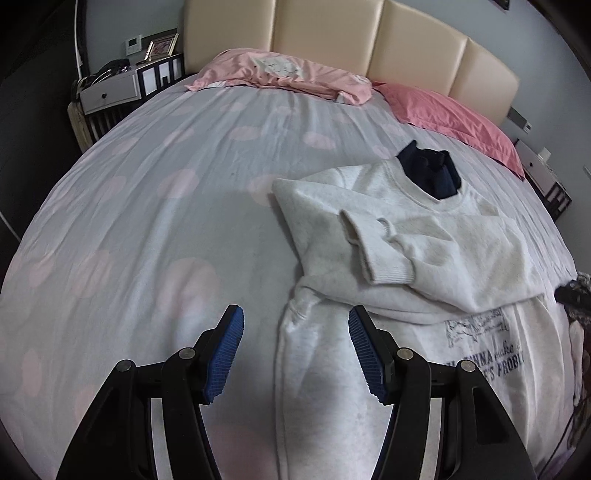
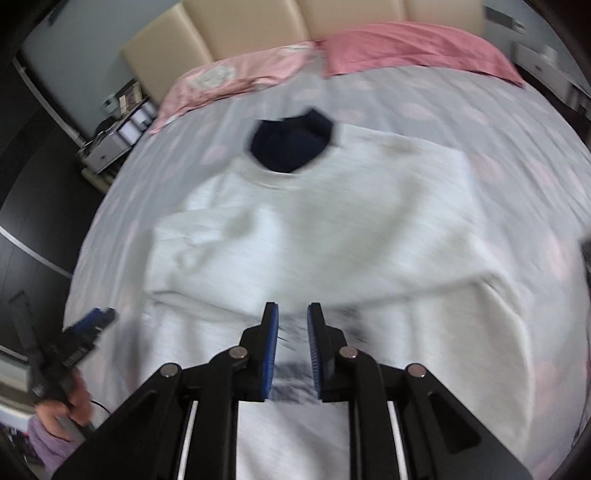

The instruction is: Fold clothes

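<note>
Jaws on left gripper [image 1: 295, 354] stand wide, empty; right gripper [image 2: 292, 350] slightly parted, empty. Both above white sweatshirt [image 1: 424, 236] on bed [image 1: 147, 221]. Dark garment [image 1: 430, 171] at collar; pink pillows [image 1: 454, 118] behind.

In your left wrist view the sweatshirt [image 1: 388, 266] lies on the bed [image 1: 147, 221], right of centre, with a sleeve [image 1: 384, 251] folded across its chest. A dark garment [image 1: 430, 171] sits at its neck, toward the upper right. Two pillows [image 1: 288, 75] lie against the headboard [image 1: 332, 33] along the top. A nightstand [image 1: 110, 88] stands at upper left. Your left gripper [image 1: 295, 354] is at the bottom, over the sweatshirt's left edge.
</note>
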{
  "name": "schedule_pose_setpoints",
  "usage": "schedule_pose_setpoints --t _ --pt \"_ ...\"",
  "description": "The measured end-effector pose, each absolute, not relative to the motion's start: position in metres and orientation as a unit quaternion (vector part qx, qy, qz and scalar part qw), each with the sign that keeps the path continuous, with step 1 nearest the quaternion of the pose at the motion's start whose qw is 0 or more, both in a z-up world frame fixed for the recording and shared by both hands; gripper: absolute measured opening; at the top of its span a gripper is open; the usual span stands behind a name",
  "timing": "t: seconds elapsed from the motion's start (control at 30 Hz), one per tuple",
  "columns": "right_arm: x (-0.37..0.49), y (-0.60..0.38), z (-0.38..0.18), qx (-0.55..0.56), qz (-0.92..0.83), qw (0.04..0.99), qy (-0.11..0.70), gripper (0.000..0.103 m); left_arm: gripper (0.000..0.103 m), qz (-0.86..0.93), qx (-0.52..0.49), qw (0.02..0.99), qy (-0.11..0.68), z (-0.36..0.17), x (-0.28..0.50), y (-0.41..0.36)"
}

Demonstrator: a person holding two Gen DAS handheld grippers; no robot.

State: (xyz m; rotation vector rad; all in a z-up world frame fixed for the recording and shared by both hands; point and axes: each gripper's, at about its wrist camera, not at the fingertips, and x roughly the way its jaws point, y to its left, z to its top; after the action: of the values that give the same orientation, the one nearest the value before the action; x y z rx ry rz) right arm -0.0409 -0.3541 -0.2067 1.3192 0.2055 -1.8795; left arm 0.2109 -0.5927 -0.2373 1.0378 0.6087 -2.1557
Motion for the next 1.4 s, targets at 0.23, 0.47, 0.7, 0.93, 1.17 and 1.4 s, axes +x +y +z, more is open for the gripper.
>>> schedule_pose_setpoints --t 0.23,0.47,0.7,0.93,1.17,1.4 --pt "-0.075 -0.229 -0.241 0.515 -0.788 0.337 -0.006 0.018 0.061 -0.841 0.366 0.338 0.211 -0.221 0.194 -0.572" --pt "-0.109 -0.216 -0.257 0.487 -0.799 0.344 -0.083 0.018 0.061 -0.83 0.36 0.36 0.228 -0.228 0.167 -0.575" --pt "-0.139 -0.264 -0.302 0.51 -0.773 0.371 -0.069 0.018 0.061 -0.818 0.356 0.389 0.23 -0.246 0.141 -0.587" --pt "-0.176 -0.256 -0.33 0.513 -0.781 0.335 -0.117 0.012 0.061 -0.803 0.401 0.39 0.205 -0.28 0.105 -0.592" --pt "-0.198 -0.238 -0.341 0.519 -0.773 0.315 -0.182 0.002 0.06 -0.789 0.435 0.393 0.184 -0.316 0.097 -0.6" --pt "-0.198 -0.234 -0.337 0.536 -0.759 0.314 -0.195 0.003 0.06 -0.795 0.431 0.39 0.171 -0.307 0.108 -0.599"
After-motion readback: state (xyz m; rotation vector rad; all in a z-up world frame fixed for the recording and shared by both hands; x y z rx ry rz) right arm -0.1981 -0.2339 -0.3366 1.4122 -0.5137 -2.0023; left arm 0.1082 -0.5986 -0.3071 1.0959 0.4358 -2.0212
